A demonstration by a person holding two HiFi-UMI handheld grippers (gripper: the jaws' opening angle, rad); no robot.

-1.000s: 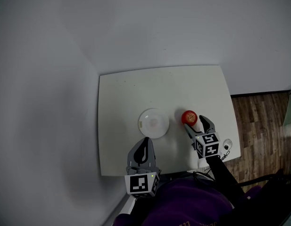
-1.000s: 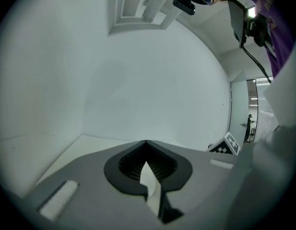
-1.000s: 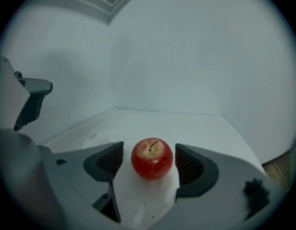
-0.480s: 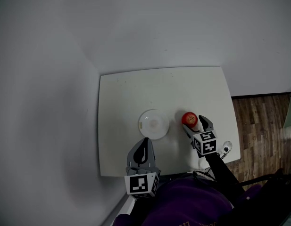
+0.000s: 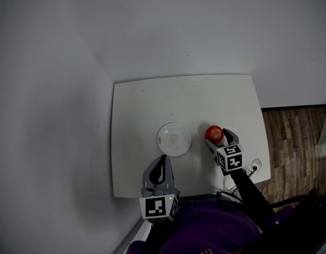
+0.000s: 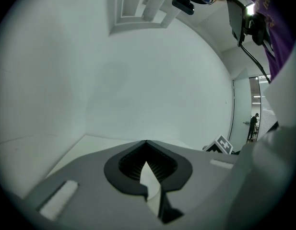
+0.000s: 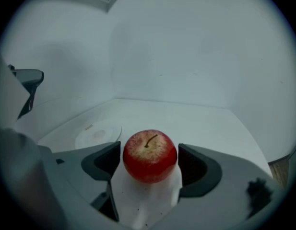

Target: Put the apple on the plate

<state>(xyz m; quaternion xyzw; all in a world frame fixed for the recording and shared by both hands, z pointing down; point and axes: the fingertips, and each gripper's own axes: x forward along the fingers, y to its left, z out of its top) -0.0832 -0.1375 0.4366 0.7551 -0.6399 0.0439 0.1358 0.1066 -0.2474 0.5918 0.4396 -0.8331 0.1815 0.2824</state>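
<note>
The apple (image 5: pixel 213 132) is seen standing on the white table (image 5: pixel 152 105), right of the table's middle and towards the near edge. It is red, with a paler patch round the stem, and the stem points up. The plate (image 5: pixel 174 139) lies just to its left; the two are near each other but apart, and nothing is seen on the plate.

The right gripper (image 5: pixel 216 137) is held low over the near right part of the table, its marker cube nearest the person. In the right gripper view the apple (image 7: pixel 149 155) is framed between the two jaws, which are spread wide, one on each side of the fruit. The fruit is set on the table surface. Only a very thin gap, if any, is left at each pad, and it cannot be settled whether the skin is touched; no squeeze is visible. The plate (image 7: pixel 97 134) is seen beyond the left jaw, farther off on the table (image 7: pixel 195 119).

The left gripper (image 5: pixel 161 163) is held at the near edge of the table, near the plate. In the left gripper view its jaws are brought together at the tips (image 6: pixel 146 145), and nothing is held between them.

Wooden floor (image 5: pixel 289 136) is seen right of the table.
</note>
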